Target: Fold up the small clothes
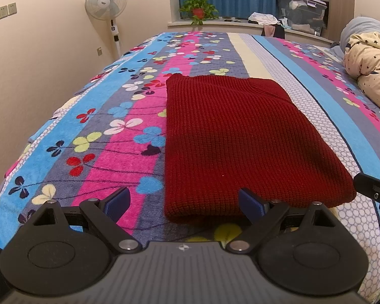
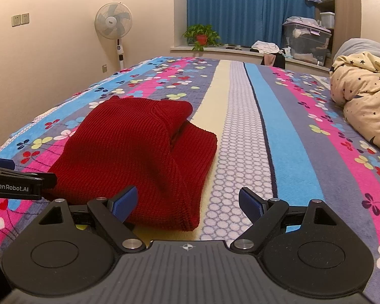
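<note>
A dark red knitted sweater (image 1: 240,136) lies folded into a rectangle on the flowered striped bedspread (image 1: 109,136). My left gripper (image 1: 185,202) is open and empty, its blue pads on either side of the sweater's near left corner, just short of it. In the right wrist view the sweater (image 2: 134,157) lies left of centre, with its upper layer lifted a little at the far end. My right gripper (image 2: 187,202) is open and empty at the sweater's near right corner. The left gripper's finger (image 2: 15,179) shows at the left edge there.
A cream star-print duvet (image 1: 369,71) is bunched at the right side of the bed. A standing fan (image 1: 106,2) is by the left wall. A potted plant (image 1: 198,10), loose clothes and storage boxes (image 1: 301,12) sit on the window ledge behind.
</note>
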{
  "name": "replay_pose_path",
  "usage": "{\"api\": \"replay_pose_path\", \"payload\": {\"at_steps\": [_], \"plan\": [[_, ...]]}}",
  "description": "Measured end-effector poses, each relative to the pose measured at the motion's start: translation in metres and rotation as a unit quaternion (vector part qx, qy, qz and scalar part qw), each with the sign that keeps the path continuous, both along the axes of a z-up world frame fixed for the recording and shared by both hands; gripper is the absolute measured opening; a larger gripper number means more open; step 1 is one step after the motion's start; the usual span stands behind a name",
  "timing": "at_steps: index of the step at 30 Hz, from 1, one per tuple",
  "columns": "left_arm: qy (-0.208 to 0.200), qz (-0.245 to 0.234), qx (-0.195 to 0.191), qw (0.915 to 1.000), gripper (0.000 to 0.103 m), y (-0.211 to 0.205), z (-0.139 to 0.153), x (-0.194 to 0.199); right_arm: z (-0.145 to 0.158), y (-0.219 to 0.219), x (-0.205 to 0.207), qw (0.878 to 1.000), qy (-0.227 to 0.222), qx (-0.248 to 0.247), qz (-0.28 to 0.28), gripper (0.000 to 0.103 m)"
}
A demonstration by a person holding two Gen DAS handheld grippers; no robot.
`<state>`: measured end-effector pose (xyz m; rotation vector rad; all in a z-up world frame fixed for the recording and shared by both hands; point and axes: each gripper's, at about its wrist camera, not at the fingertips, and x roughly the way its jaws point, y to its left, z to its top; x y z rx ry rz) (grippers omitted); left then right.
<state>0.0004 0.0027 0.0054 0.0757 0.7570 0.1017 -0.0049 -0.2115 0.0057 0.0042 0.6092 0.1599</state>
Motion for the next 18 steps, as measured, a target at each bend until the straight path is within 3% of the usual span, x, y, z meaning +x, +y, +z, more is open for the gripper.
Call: {"api": "replay_pose_path", "payload": {"at_steps": [18], "plan": [[-0.003, -0.003, 0.002, 1.0000, 0.095, -0.0032, 0.0009, -0.0007, -0.0011, 0.0021, -0.0010, 1.000, 0.001, 0.001, 0.002, 0.088]]}}
